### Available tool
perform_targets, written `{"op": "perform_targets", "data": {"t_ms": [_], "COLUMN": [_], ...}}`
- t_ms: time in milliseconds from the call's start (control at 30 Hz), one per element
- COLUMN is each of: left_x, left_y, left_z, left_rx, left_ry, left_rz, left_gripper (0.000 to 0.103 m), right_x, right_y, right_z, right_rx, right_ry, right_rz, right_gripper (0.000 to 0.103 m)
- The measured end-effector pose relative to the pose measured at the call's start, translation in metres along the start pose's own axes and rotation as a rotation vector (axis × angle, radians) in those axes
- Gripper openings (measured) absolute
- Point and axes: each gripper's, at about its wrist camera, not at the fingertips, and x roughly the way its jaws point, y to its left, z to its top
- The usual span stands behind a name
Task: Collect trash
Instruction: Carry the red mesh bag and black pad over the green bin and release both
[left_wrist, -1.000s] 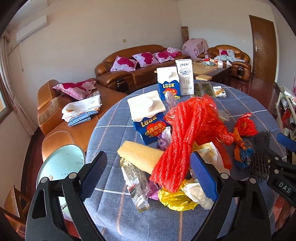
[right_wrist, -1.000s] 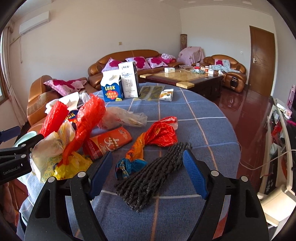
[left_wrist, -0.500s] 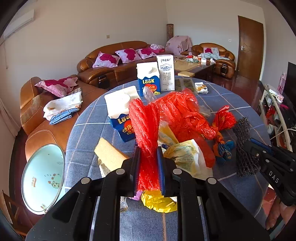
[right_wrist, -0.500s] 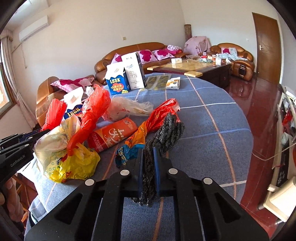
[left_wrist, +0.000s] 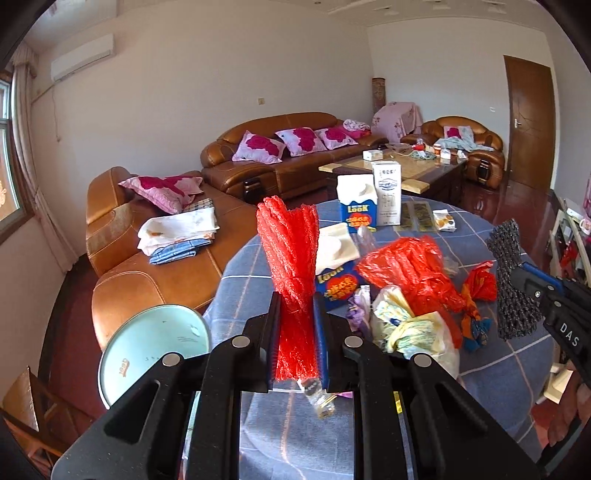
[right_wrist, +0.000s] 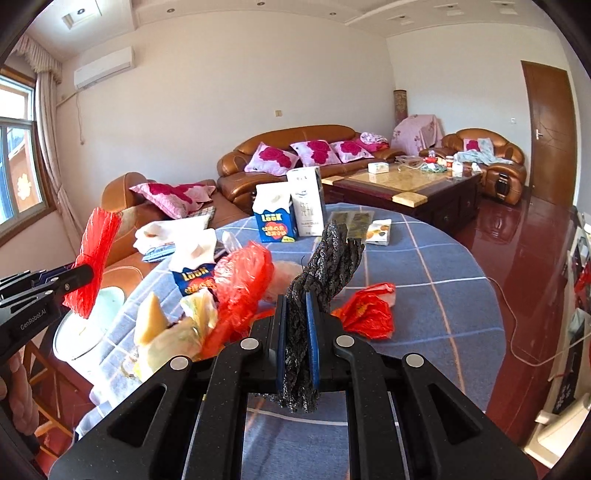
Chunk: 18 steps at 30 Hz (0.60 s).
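My left gripper (left_wrist: 295, 317) is shut on a red foam net sleeve (left_wrist: 290, 243) and holds it upright above the table's near left edge; it also shows in the right wrist view (right_wrist: 94, 258). My right gripper (right_wrist: 295, 325) is shut on a dark grey foam net sleeve (right_wrist: 328, 258), lifted off the table; it shows in the left wrist view (left_wrist: 508, 266) too. A heap of trash lies on the blue checked tablecloth (left_wrist: 480, 373): red plastic bags (left_wrist: 410, 273), a pale yellow bag (left_wrist: 410, 332) and a red-orange wrapper (right_wrist: 365, 314).
Two blue LOOK cartons (left_wrist: 356, 206) (left_wrist: 334, 273) and a white milk carton (left_wrist: 386, 192) stand on the table, with flat packets (left_wrist: 415, 216) behind. A pale blue-green bin (left_wrist: 151, 347) stands left of the table. Brown leather sofas (left_wrist: 280, 162) lie beyond.
Both grippers closed on their net sleeves, the left on the red one, the right on the grey one, and lifted them up off the table.
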Motion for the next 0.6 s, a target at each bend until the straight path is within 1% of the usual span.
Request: {"op": "perform_targets", "data": {"t_ms": [233,400,600], "left_x": [-0.007,-0.006,-0.006], "left_y": [0.042,0.070,0.098], "left_z": [-0.004,-0.009,-0.018], "left_rx": [-0.040,-0.076,-0.111], "left_ry": [0.000,0.016,0.046], "left_rz": [0.116,0.192,0.278], "left_gripper": [0.016,0.016,0.016], "right_x": [0.010,0.013,0.028], "right_y": [0.042,0.072,0.102], "right_z": [0.013,0.021,0.029], "right_rx": [-0.094,-0.148,-0.193], "right_ry": [-0.013,-0.031,-0.038], "right_rz": [0.068,0.117,0.181], "right_gripper": [0.011,0.011,0.011]}}
